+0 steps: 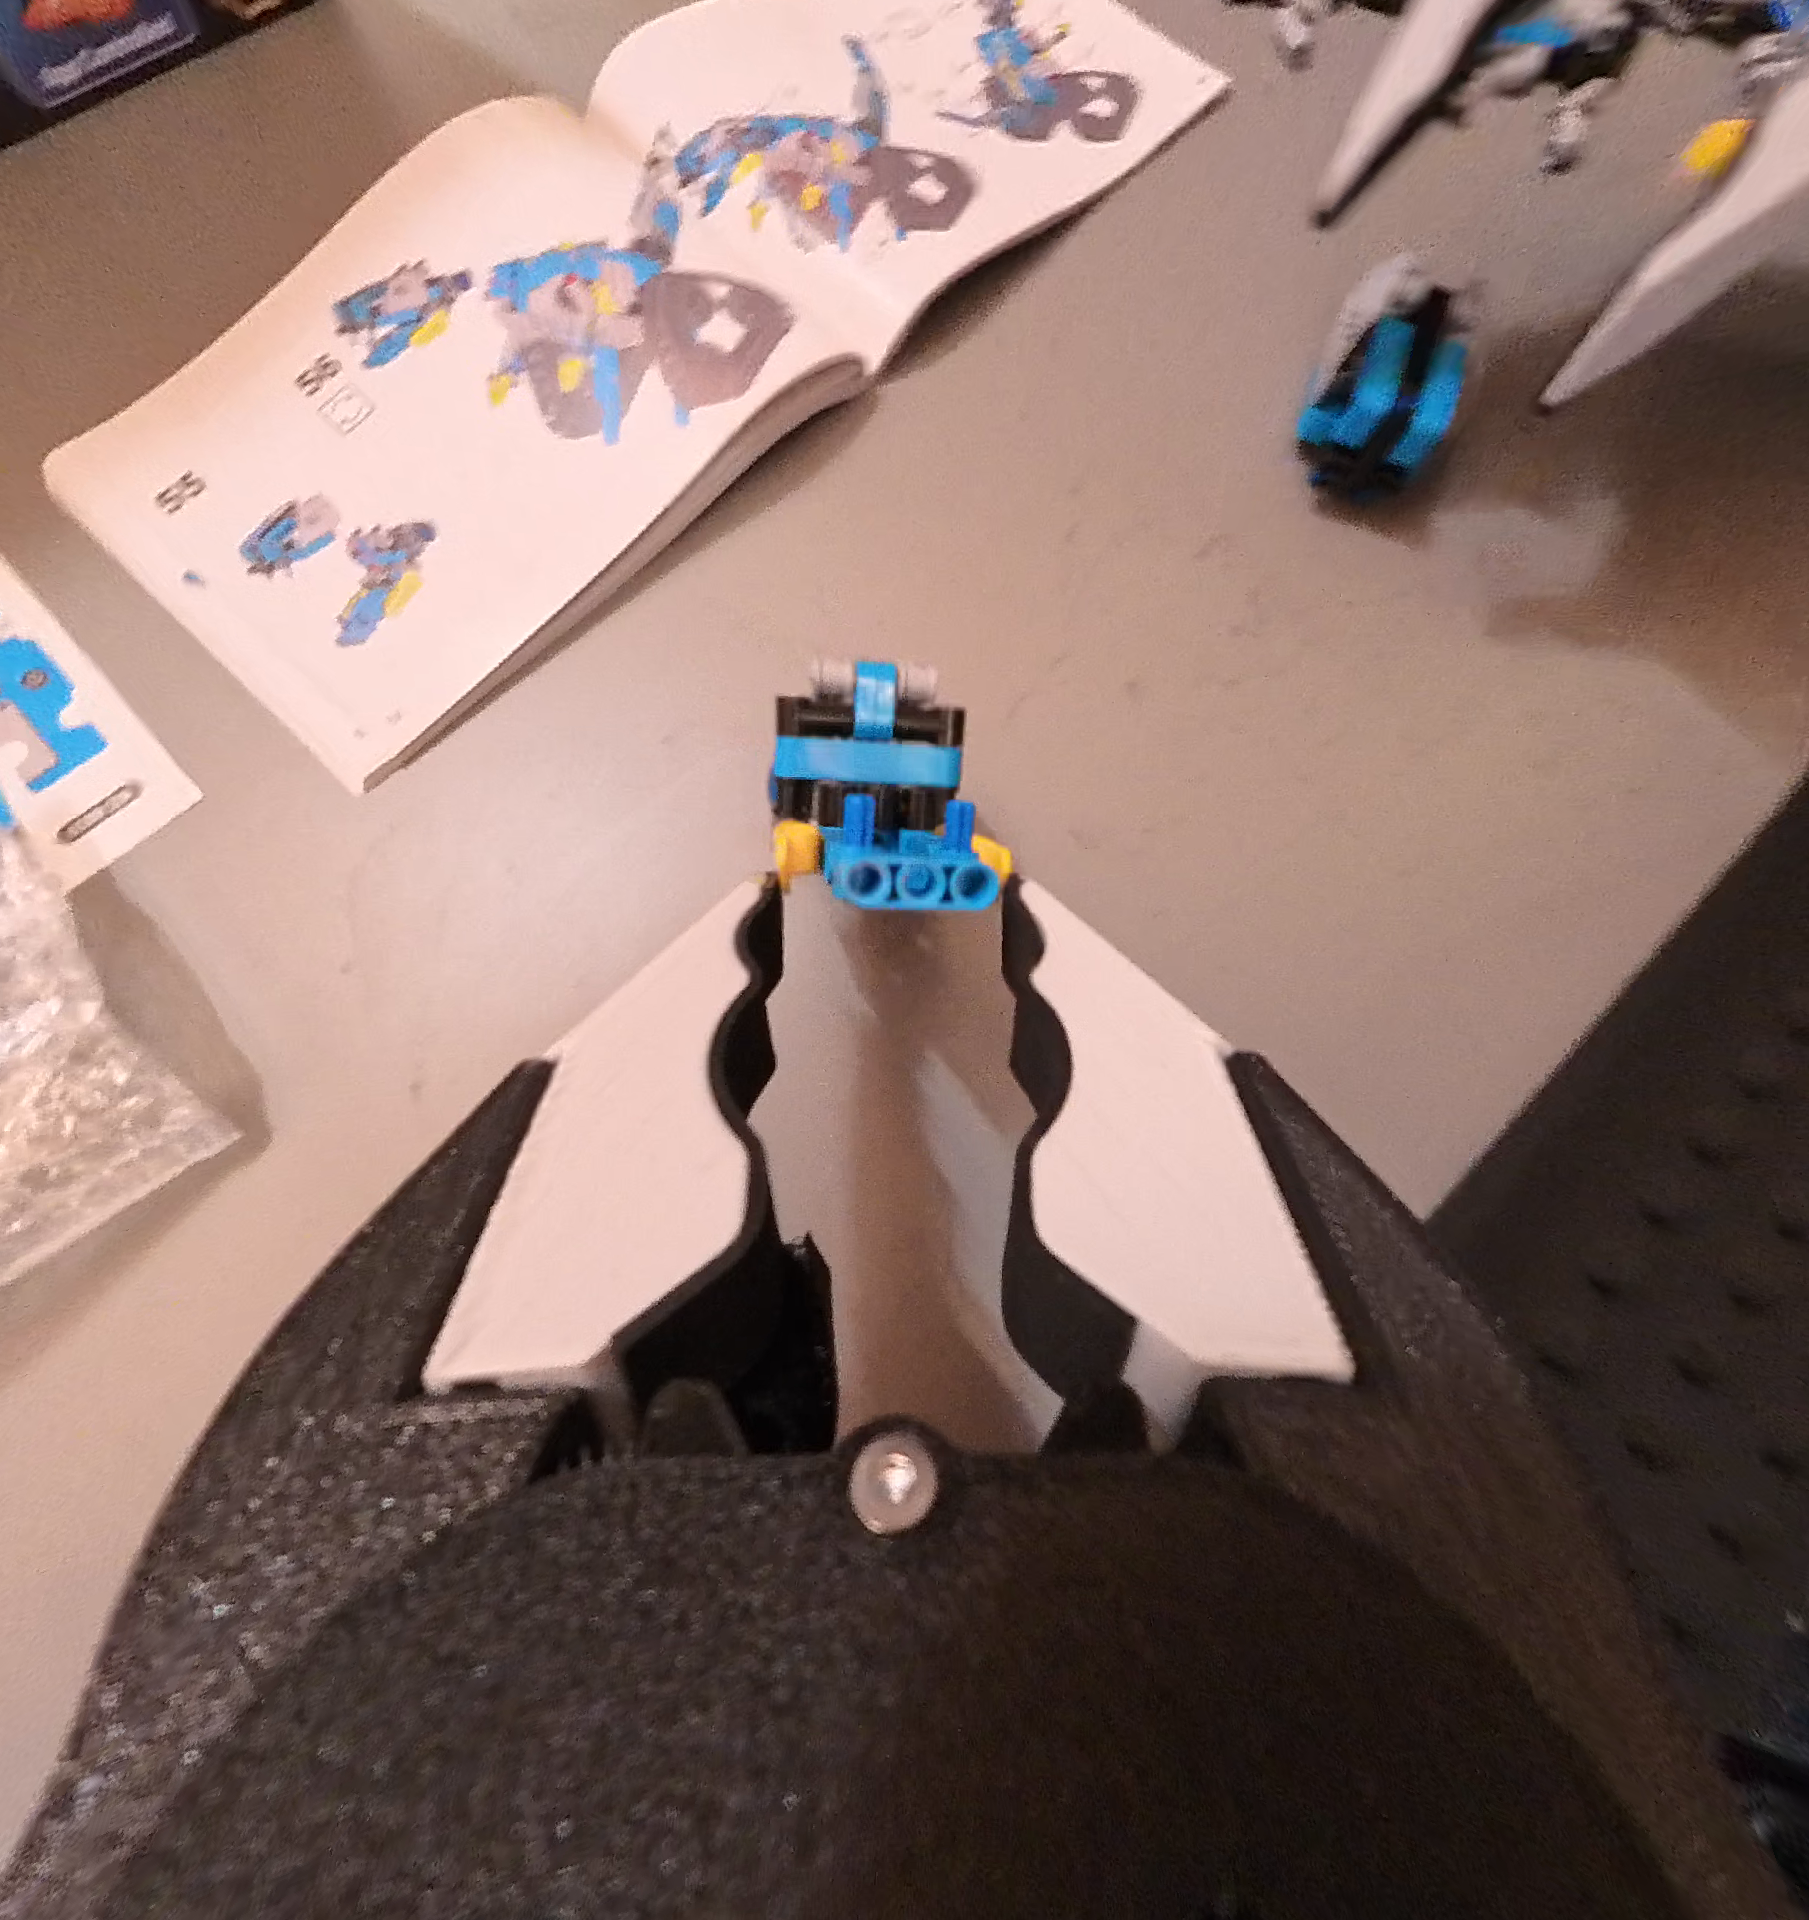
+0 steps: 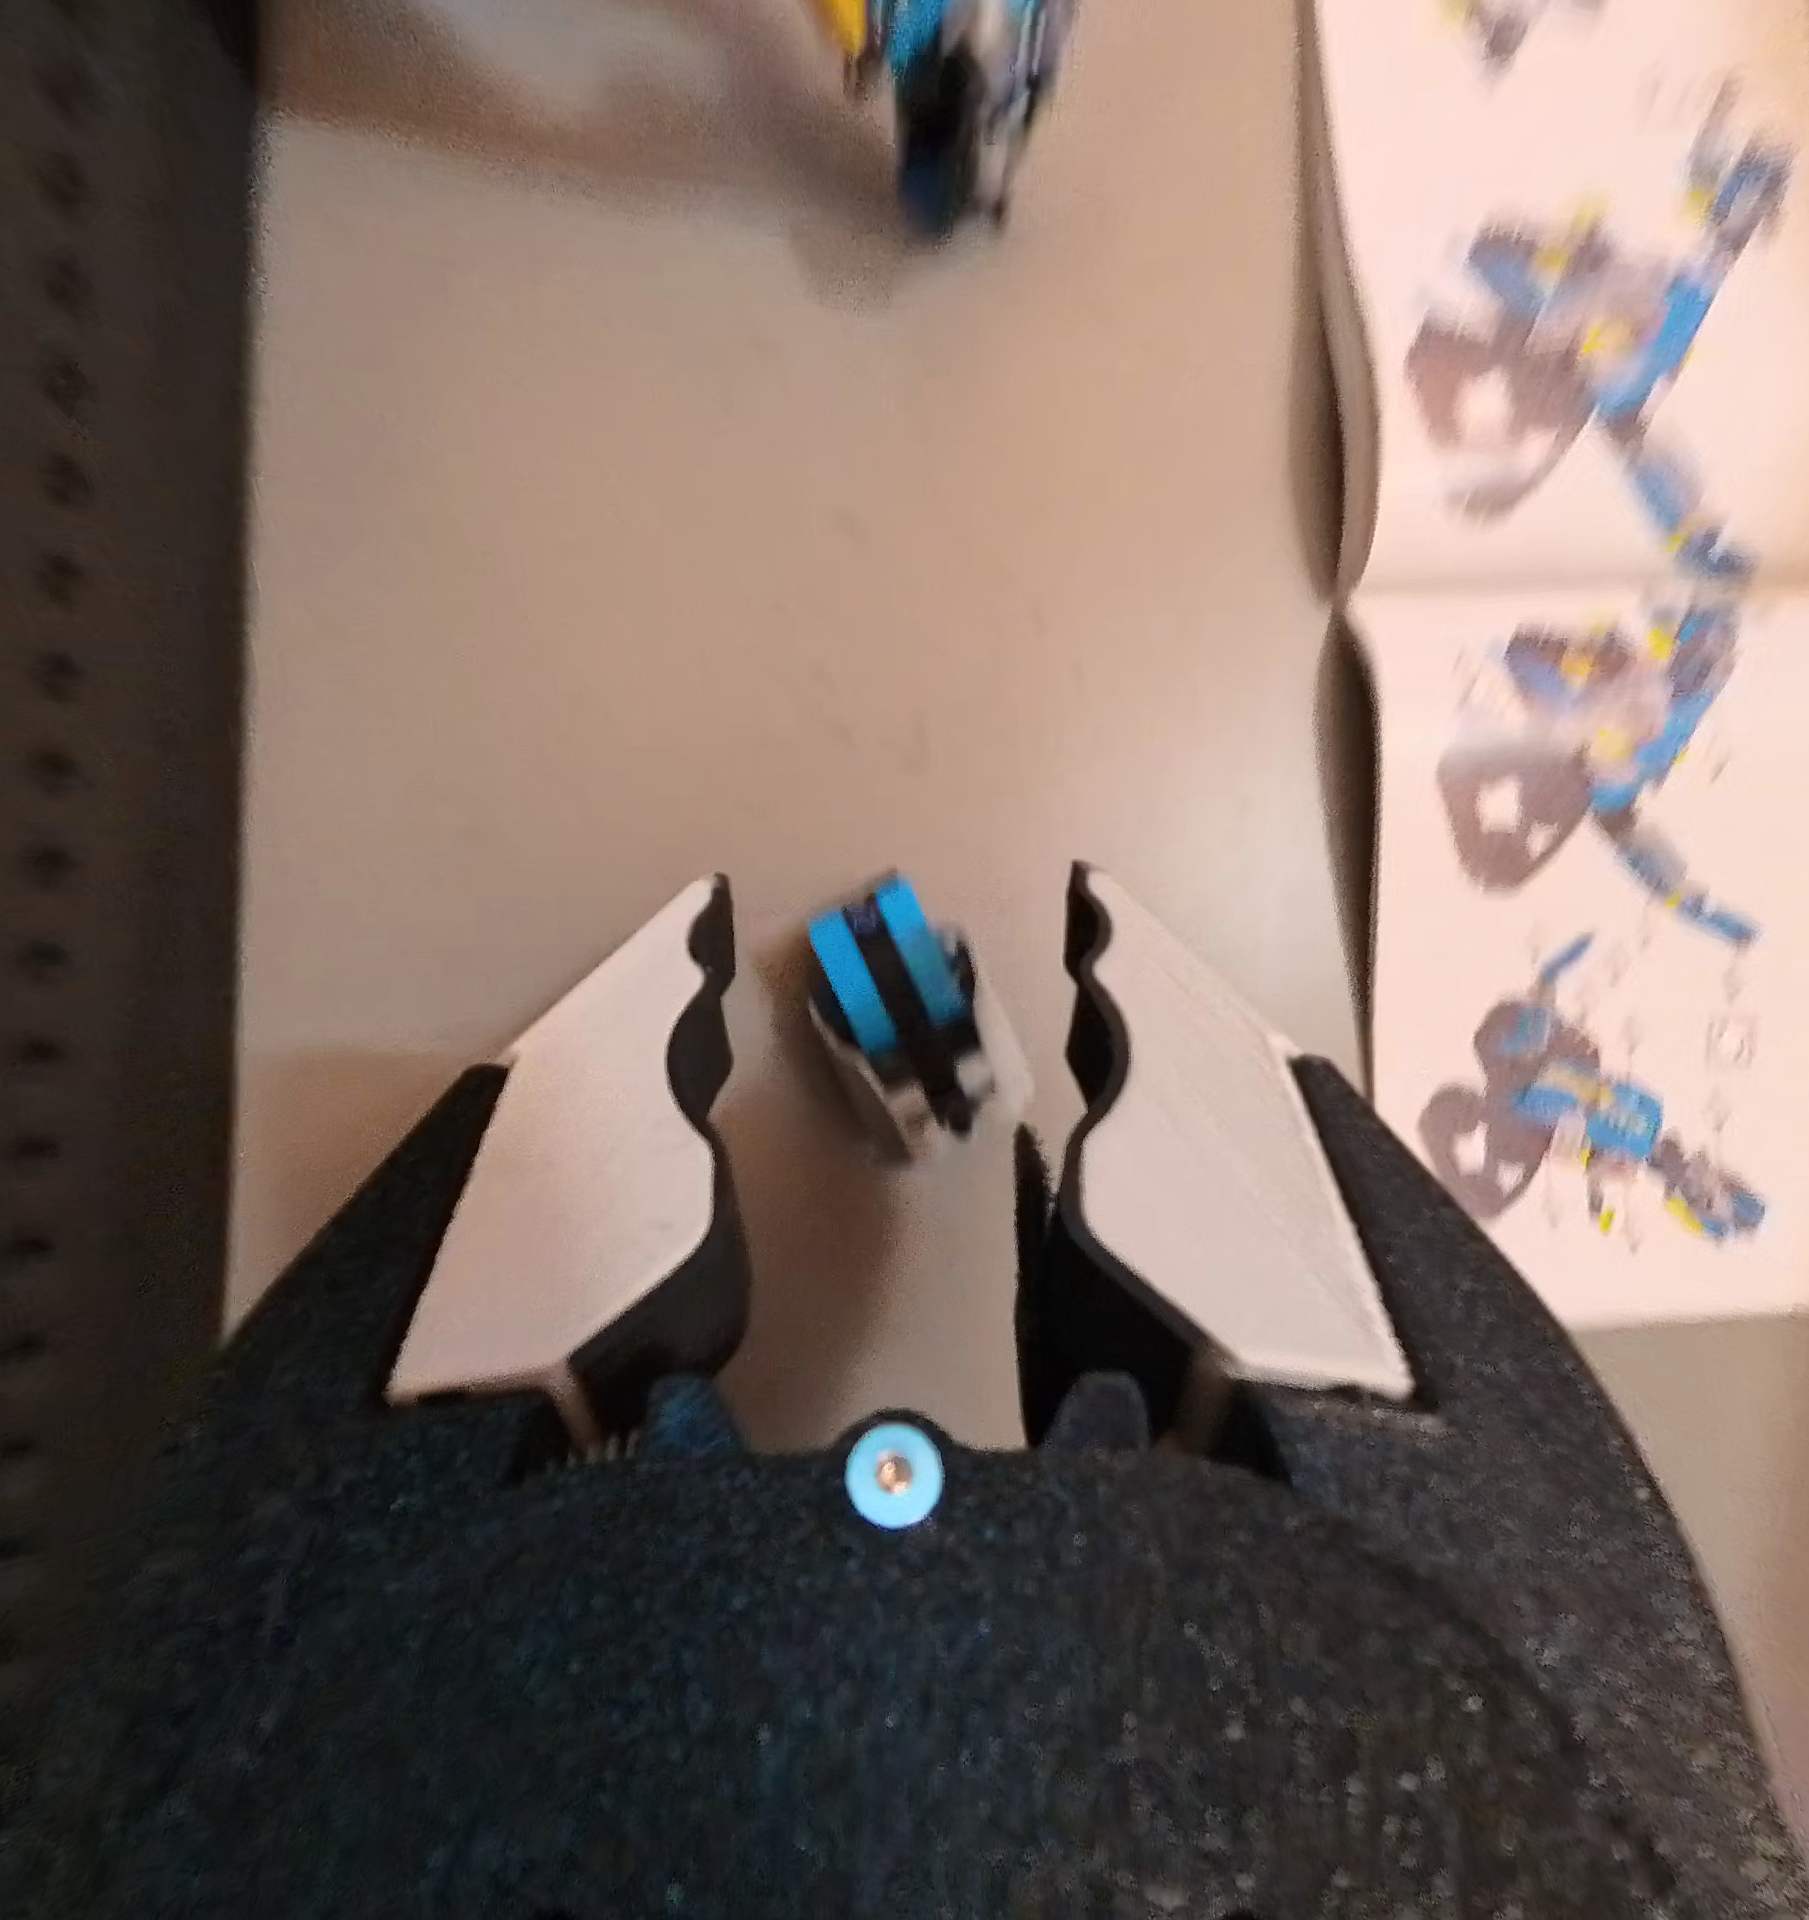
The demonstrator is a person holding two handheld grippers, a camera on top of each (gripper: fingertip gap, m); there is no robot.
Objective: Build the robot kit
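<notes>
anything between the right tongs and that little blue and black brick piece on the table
Nothing visible. The right tongs are open, and the blue and black brick piece lies on the bare table in the gap between the fingers.

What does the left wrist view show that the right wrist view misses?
Only the left wrist view shows the left gripper shut on a blue, black and yellow brick assembly, a crinkled clear plastic bag and a sticker sheet. Only the right wrist view shows the right gripper open around a small blue and black brick piece. Both show the open instruction booklet and the grey table.
</notes>
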